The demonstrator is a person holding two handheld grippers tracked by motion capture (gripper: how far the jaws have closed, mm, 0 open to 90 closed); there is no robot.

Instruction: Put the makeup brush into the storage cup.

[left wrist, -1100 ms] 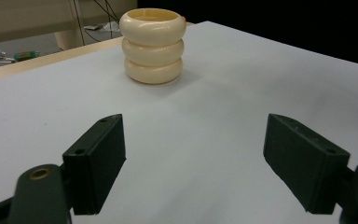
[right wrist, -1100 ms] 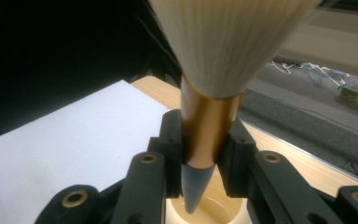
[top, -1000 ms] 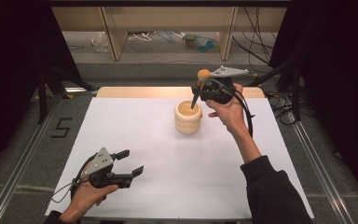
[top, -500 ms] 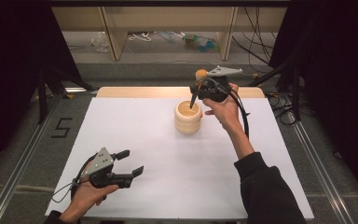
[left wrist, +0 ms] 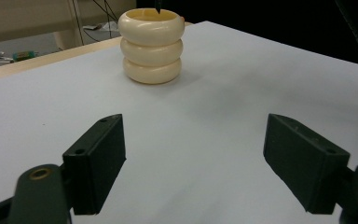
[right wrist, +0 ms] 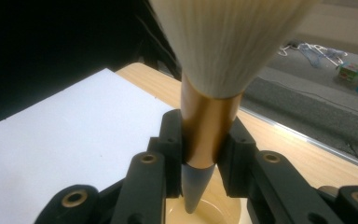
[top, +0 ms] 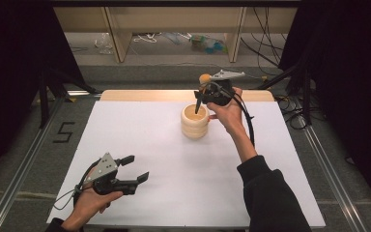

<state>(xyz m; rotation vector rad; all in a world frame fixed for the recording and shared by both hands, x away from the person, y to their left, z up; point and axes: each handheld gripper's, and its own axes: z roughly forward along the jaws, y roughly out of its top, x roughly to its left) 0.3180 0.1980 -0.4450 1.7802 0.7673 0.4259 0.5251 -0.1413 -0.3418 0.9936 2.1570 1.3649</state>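
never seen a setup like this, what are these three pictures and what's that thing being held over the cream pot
A person sits at a table and holds a hand-operated two-jaw gripper in each hand; there is no robot arm. The high view looks down from above the person's side. The other two pictures come from small cameras riding on each gripper, looking along its black jaws.

On the white table top stands a cream holder shaped like three stacked rings, open at the top.

The right gripper is shut on a brush: it clamps the copper-coloured collar, with pale bristles fanning upward and the dark pointed handle aimed down into the holder's mouth. In the high view the handle tip seems just at the rim.

The left gripper is open, holds nothing, and rests low near the table's front edge, pointing toward the holder.
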